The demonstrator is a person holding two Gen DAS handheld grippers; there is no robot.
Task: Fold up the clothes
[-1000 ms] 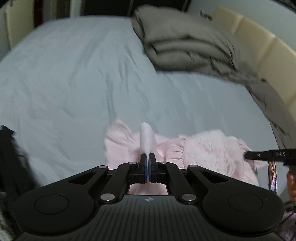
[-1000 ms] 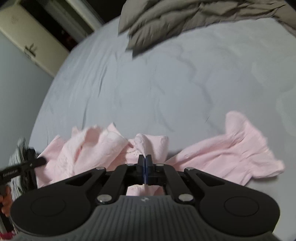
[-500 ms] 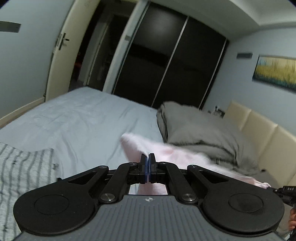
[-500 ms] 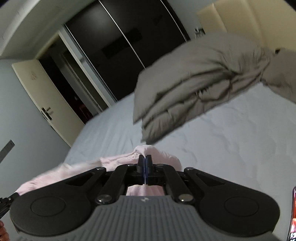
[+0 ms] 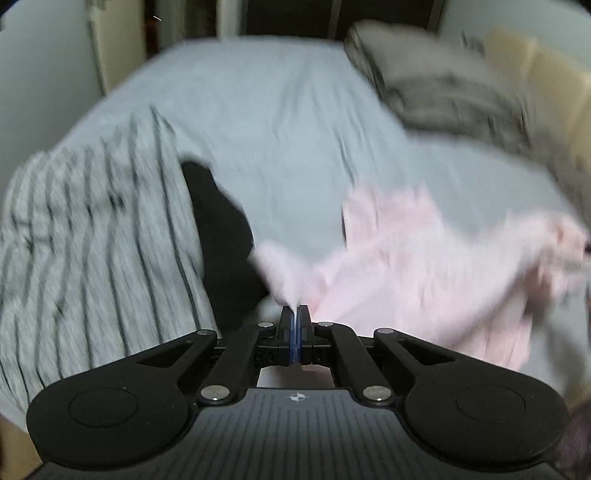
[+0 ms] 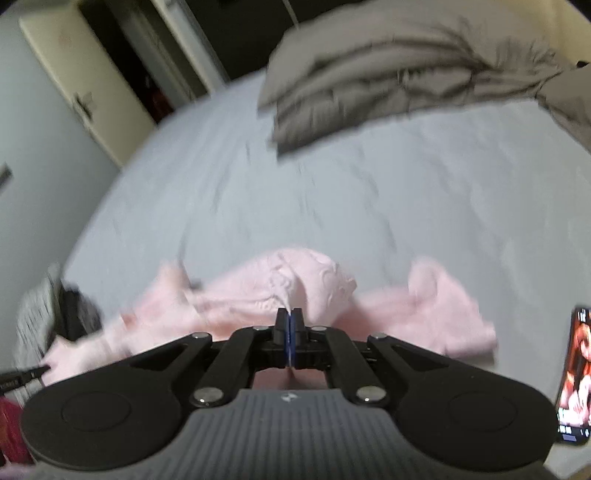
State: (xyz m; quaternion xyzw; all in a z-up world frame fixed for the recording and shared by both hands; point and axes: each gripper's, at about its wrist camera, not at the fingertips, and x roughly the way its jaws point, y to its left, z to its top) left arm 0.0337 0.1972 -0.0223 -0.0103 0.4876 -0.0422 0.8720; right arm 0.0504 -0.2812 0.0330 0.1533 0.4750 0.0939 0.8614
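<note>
Both claws clamped on pink garment [image 5: 424,273]: left gripper [image 5: 294,317], right gripper [image 6: 289,319], cloth bunched over grey bed sheet [image 6: 332,192] (blurry, probably airborne); no fold made, spreading and folding all remain

Home bedroom: bed [image 6: 406,206], folded duvet [image 6: 399,62], padded headboard [image 5: 546,74], wardrobe doors [image 6: 240,29].

- Dim indoor light, flat and cool, no hard shadows; source not visible.
- Left wrist view: heavy motion blur; striped fabric [image 5: 92,236] and pink garment [image 5: 424,273] smeared, grey duvet [image 5: 443,85] soft.
- Right wrist view: blur milder, the bed sheet [image 6: 369,192] streaked.
- Fisheye bends the bed's far edge and the room at the corners.
- Phone screen [image 6: 576,373] glows at right edge.
- Gripper bodies near the lens stay sharp.
</note>
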